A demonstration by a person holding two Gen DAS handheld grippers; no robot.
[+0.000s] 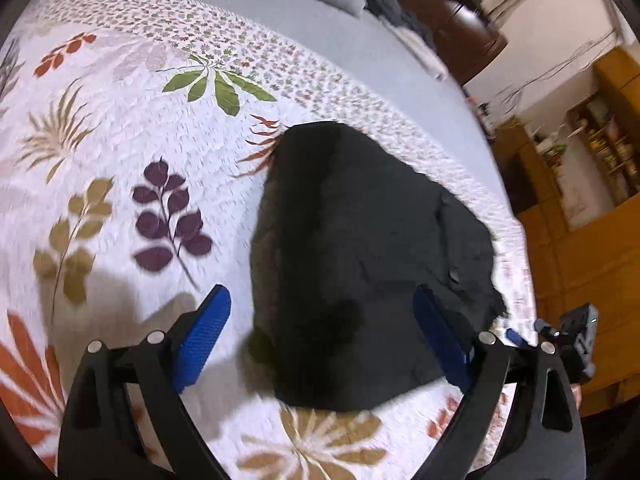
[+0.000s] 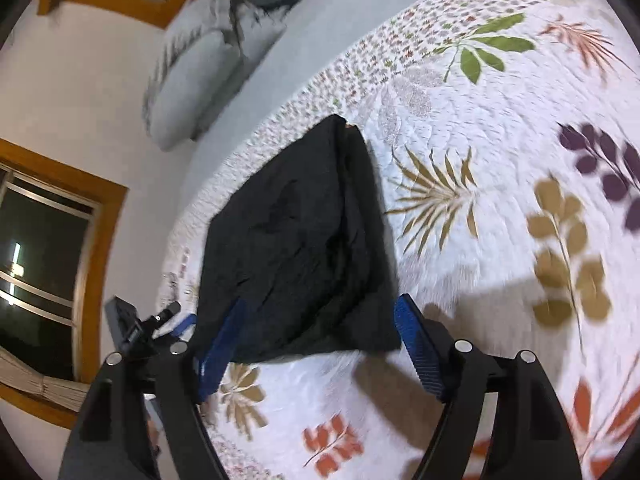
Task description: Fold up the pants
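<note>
The black pants (image 1: 360, 248) lie folded into a compact bundle on the floral quilt (image 1: 120, 152), near one edge of the bed. My left gripper (image 1: 320, 296) hovers above the bundle's near end, open, with a blue pad (image 1: 204, 336) on each side and nothing pinched. In the right wrist view the same pants (image 2: 304, 240) lie ahead and below. My right gripper (image 2: 322, 302) is open over their near edge, its pads clear of the cloth. Each view catches part of the other gripper at its edge (image 1: 576, 336) (image 2: 136, 328).
A grey pillow (image 2: 192, 80) and a grey sheet (image 1: 320, 40) lie at the head of the bed by a dark headboard (image 1: 448, 12). Wooden cupboards (image 1: 580, 240) stand beyond one bed edge, and a wood-framed window (image 2: 48, 248) beyond the other.
</note>
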